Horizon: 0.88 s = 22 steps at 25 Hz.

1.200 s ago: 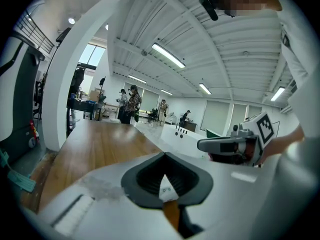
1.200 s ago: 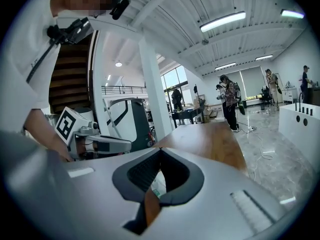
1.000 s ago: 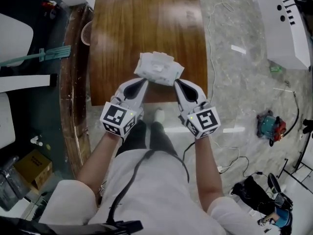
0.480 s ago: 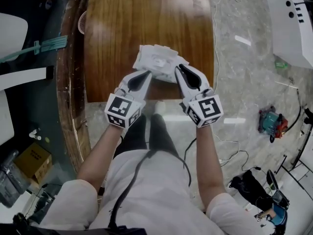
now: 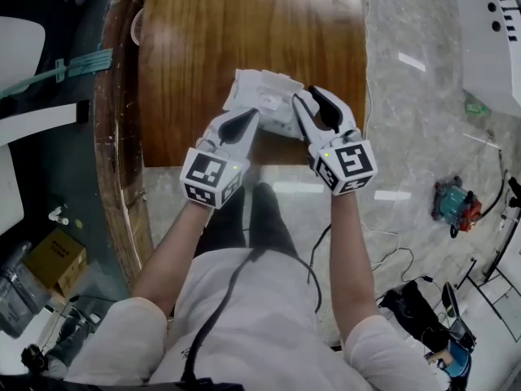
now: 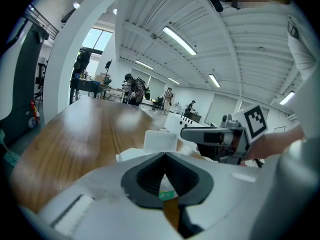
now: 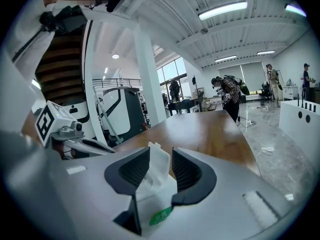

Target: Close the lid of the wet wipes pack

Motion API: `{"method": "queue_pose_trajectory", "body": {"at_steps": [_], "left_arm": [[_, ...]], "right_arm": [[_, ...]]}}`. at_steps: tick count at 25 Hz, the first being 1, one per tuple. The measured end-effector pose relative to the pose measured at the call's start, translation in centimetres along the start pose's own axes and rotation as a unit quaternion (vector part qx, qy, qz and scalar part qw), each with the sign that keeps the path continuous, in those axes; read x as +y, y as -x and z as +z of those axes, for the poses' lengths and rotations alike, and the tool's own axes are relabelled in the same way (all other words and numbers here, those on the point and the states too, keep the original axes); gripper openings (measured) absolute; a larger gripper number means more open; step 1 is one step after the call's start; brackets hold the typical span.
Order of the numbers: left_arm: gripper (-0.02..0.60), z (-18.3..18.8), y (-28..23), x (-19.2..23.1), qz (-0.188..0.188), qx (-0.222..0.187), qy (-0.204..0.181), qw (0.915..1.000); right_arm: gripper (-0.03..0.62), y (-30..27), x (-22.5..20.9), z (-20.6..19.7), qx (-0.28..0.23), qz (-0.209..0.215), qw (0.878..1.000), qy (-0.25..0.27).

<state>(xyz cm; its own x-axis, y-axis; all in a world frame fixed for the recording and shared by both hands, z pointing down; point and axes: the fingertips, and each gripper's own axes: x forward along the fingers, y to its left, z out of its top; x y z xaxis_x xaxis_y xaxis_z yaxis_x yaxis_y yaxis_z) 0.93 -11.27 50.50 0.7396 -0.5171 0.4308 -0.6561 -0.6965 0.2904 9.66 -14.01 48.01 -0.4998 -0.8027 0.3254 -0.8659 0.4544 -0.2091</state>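
The white wet wipes pack (image 5: 262,100) lies on the wooden table (image 5: 244,23) near its front edge. In the left gripper view a white flap (image 6: 160,140) stands up on the pack; I cannot tell whether it is the lid. My left gripper (image 5: 249,117) is shut on the pack's near left end, and its jaw tips (image 6: 165,155) meet over white film with a green label. My right gripper (image 5: 305,98) is at the pack's right end. Its jaws (image 7: 160,156) have just been opening, and the crinkled white end (image 7: 156,171) stands loose between them.
The table's front edge runs just under both grippers, with the person's legs below it. On the floor to the right are cables, a red and blue object (image 5: 452,206) and a white machine (image 5: 492,31). A cardboard box (image 5: 53,259) sits at the lower left.
Both grippers and the pack have come down onto the table. The right gripper's jaws, shut on the pack's end a second ago, now stand apart.
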Motion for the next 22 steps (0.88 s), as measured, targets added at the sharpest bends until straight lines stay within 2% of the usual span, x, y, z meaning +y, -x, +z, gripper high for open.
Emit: {"method": "queue_pose_trajectory", "body": {"at_steps": [10,22], "left_arm": [[0.005,-0.4,-0.5,0.3,0.006,0.008,0.002,0.9999],[0.005,-0.4,0.3,0.7,0.014,0.004,0.005,0.9999]], "right_arm": [[0.175,-2.6,-0.7,-1.2,0.017,0.036,0.999,-0.004],[0.175,-3.2,0.8,-0.6,0.015,0.069,0.997,0.01]]}}
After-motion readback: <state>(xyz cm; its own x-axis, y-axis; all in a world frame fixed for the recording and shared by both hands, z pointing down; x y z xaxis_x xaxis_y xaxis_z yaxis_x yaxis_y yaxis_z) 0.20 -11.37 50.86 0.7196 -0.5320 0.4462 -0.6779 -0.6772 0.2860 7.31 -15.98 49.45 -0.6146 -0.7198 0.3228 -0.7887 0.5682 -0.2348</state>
